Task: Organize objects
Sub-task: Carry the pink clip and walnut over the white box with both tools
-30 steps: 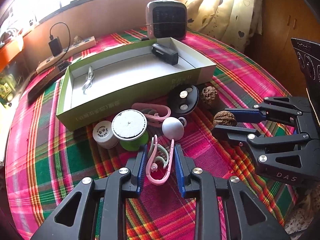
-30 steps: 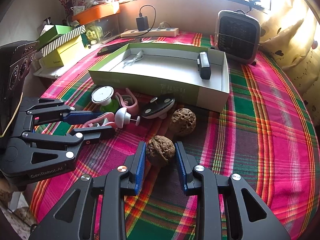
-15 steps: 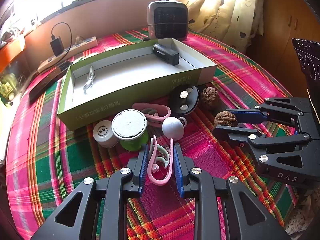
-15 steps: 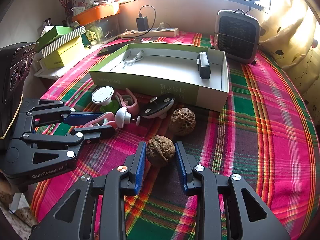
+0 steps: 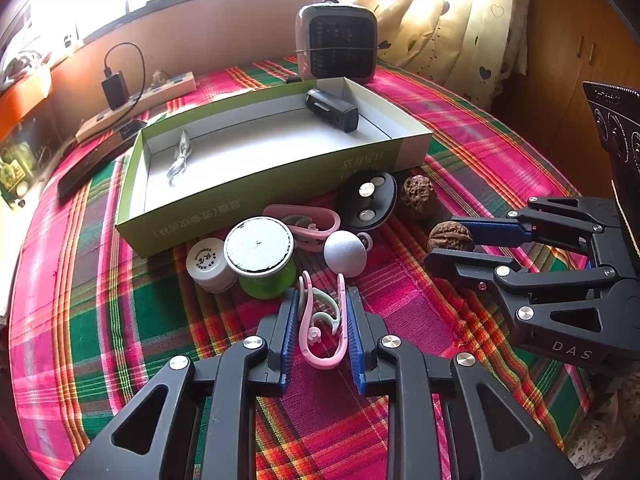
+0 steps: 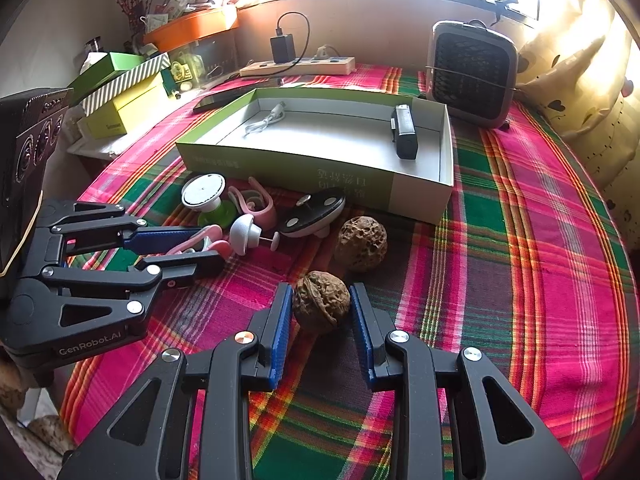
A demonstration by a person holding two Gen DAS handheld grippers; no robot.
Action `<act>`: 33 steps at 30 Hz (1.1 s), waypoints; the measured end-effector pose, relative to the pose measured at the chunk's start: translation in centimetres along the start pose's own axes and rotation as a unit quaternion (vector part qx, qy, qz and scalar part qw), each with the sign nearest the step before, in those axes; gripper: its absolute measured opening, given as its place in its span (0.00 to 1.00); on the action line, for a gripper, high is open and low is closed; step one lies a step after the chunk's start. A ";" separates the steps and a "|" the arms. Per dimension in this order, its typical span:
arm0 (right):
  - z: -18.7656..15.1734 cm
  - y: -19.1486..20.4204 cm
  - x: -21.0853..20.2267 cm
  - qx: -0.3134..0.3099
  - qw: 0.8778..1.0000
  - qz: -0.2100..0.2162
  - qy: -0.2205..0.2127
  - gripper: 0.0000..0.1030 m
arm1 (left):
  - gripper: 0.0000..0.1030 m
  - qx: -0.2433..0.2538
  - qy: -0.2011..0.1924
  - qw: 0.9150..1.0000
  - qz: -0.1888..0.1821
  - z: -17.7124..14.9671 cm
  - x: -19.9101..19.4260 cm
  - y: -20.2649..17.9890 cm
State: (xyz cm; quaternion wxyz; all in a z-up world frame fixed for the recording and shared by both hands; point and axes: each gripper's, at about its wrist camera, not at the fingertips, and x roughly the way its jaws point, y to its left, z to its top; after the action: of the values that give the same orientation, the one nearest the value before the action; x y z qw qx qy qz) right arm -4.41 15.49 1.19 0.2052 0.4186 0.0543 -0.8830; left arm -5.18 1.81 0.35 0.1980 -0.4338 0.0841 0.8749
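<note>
My left gripper [image 5: 322, 312] is shut on a pink U-shaped clip [image 5: 320, 328] that rests on the plaid cloth; it also shows in the right wrist view [image 6: 196, 242]. My right gripper [image 6: 320, 304] is shut on a brown walnut [image 6: 321, 301], seen also in the left wrist view [image 5: 450, 236]. A second, rounder walnut [image 6: 361, 243] lies just beyond. A shallow green-and-white box [image 5: 256, 196] stands behind, holding a black device [image 5: 332, 110] and a small cable [image 5: 180, 156].
Before the box lie a white-capped green spool [image 5: 260, 256], a small white jar [image 5: 208, 264], a second pink clip [image 5: 308, 224], a white ball-headed knob [image 5: 345, 254] and a black oval disc [image 5: 366, 200]. A small heater [image 5: 336, 46] and a power strip [image 5: 136, 104] stand behind.
My left gripper's jaws have closed in slightly on the pink clip. The right gripper and walnut have barely moved.
</note>
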 end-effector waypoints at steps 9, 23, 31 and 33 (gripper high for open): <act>0.2 0.0 -0.4 0.000 1.000 -0.004 -0.006 0.29 | 0.20 -0.007 -0.002 1.000 -0.005 0.0 -0.4 0.1; 1.3 0.4 -1.7 -0.009 1.000 -0.002 -0.022 0.29 | 0.20 -0.018 -0.025 0.999 -0.010 0.9 -2.2 0.4; 3.1 0.5 -2.3 -0.016 0.999 -0.010 -0.035 0.29 | 0.20 -0.032 -0.035 0.999 -0.003 1.9 -2.8 1.5; 3.5 0.5 -2.2 -0.019 0.999 -0.009 -0.037 0.29 | 0.20 -0.035 -0.038 0.999 -0.001 2.3 -2.9 1.9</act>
State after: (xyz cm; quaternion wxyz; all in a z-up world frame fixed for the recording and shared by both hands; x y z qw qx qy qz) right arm -5.48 14.84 5.17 0.2071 0.3815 0.0668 -0.8984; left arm -6.05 0.03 3.94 0.1865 -0.4069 0.0452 0.8931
